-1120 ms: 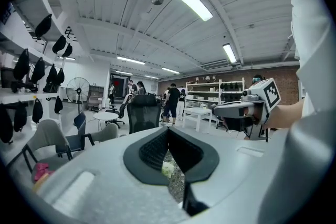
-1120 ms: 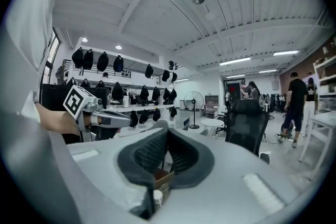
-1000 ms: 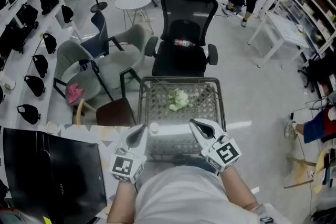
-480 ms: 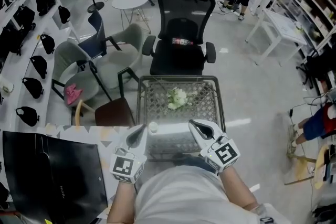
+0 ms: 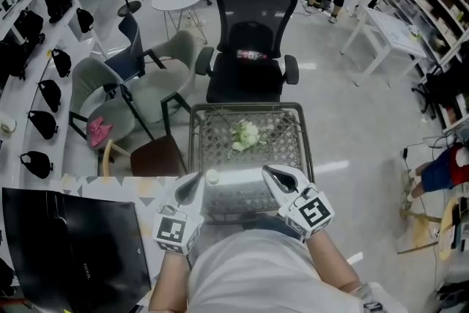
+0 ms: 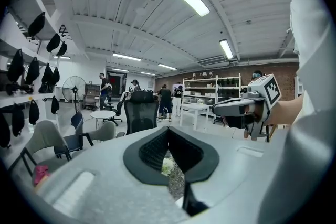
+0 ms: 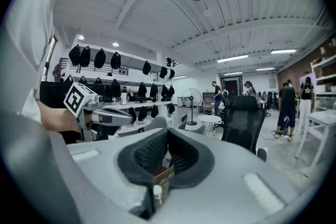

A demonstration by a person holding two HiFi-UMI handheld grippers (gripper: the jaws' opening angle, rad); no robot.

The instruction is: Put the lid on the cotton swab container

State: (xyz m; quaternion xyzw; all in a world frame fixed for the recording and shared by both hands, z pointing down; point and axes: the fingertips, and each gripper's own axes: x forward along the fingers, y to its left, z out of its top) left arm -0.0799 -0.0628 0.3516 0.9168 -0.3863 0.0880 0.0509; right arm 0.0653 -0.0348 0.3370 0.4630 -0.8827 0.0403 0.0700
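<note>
**Grippers.** The person holds both tools close to the chest, above the near end of a wire cart [image 5: 196,150]. The left gripper [image 5: 193,185] has its jaws together with nothing between them. The right gripper [image 5: 272,174] is likewise closed and empty.

**Task item.** No cotton swab container can be positively identified. The only candidate is a small white round item [image 5: 213,177] at the cart's near left corner, just beside the left gripper's tip. It is too small to tell container from lid, or to tell whether a lid is seated on it.

**Handling (judgement).** Such a container is likely light, thin-walled plastic, stiff but slick, and apt to tip or skid under a sideways push. The lid is best taken across opposite edges of its rim and kept level. The body is best steadied low on its wall.

**View comparison.**
- **Head view:** It alone shows both tools, the cart and a white-green bundle [image 5: 245,135] lying on the mesh together.
- **Right gripper view:** It shows the white item from the side, low beneath the jaws, as a short upright cylinder with a rounded top.
- **Left gripper view:** It shows the bundle and mesh through the gap under its jaws. The white item is not clearly made out there.
</note>
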